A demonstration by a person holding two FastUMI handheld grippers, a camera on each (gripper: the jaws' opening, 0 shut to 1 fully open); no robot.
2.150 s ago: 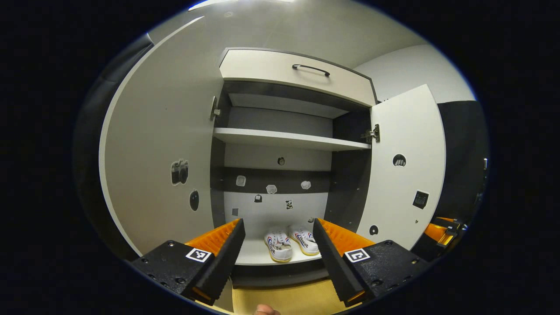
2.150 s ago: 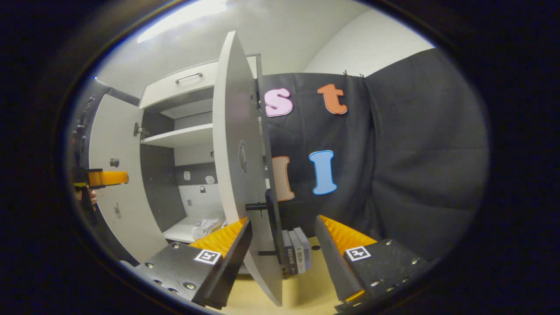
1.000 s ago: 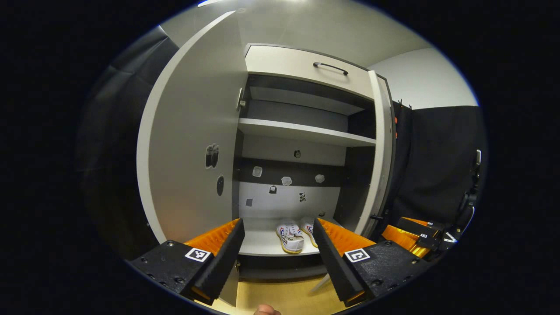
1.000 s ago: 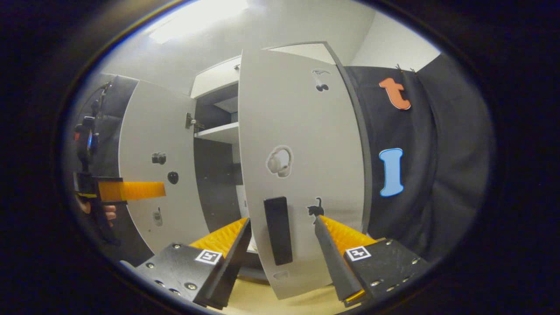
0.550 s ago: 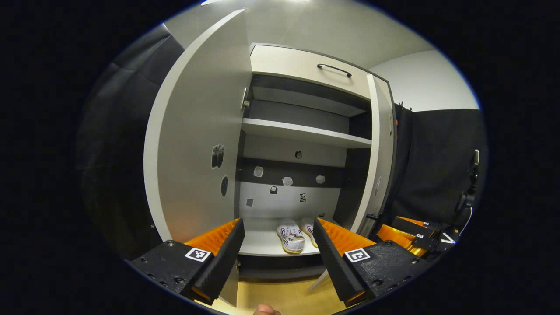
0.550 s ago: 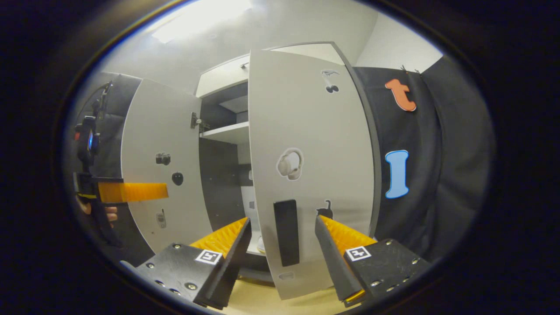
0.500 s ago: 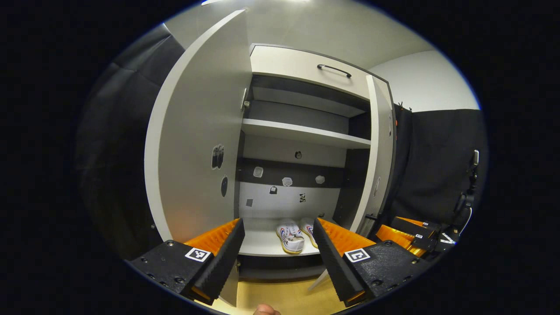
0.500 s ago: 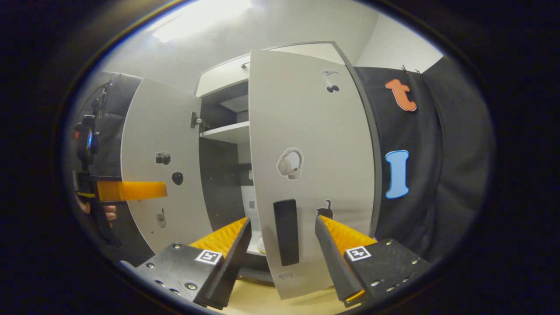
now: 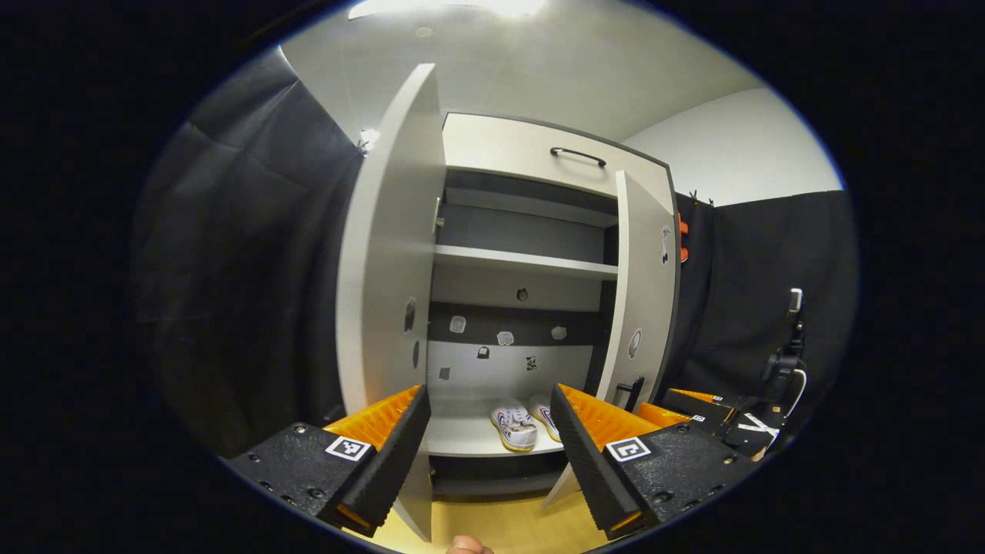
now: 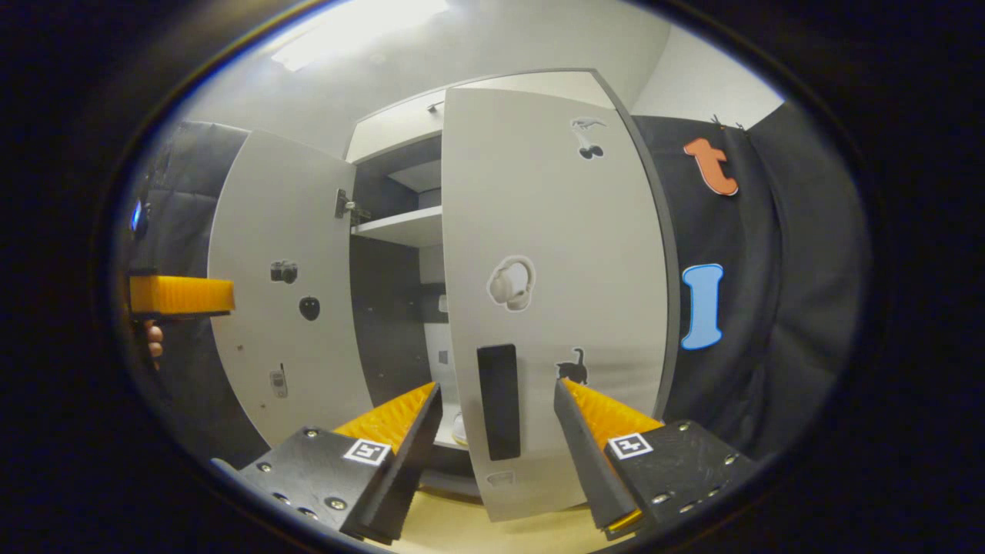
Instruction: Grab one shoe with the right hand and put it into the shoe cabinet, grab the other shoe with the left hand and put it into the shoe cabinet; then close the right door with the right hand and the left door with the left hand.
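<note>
1. In the booth, against its black cloth wall: the shoe cabinet point(image 9: 531, 308), tall, pale-fronted with a dark interior, a drawer point(image 9: 539, 154) with a dark handle across its top and one pale shelf point(image 9: 523, 261) partway up the opening.
2. Left door point(image 9: 385, 261), swung well out from the cabinet. In the left gripper view it shows nearly edge-on; in the right gripper view its inner face carries small stickers.
3. Right door point(image 10: 554, 292), part-closed and angled across the right half of the opening, with a gap left at the cabinet's middle. Its outer face carries a headphone sticker point(image 10: 509, 283), a cat sticker and a dark vertical handle point(image 10: 499, 400).
4. Right gripper point(image 10: 496, 431), fingers spread apart and holding nothing. The door's handle stands between them, a little beyond the tips, with no contact visible.
5. Left gripper point(image 9: 489, 431), fingers likewise spread and empty, facing the open interior and apart from the left door.
6. Pair of white shoes point(image 9: 523, 422), side by side on the cabinet's bottom board, toward its right side. Both are stowed.
7. Step in hand, by judgement: closing the right door, about half done. The next move calls for the right gripper to press the door's face or handle until it sits flush. The left gripper must then get to the left door's outer side and swing it shut.
</note>
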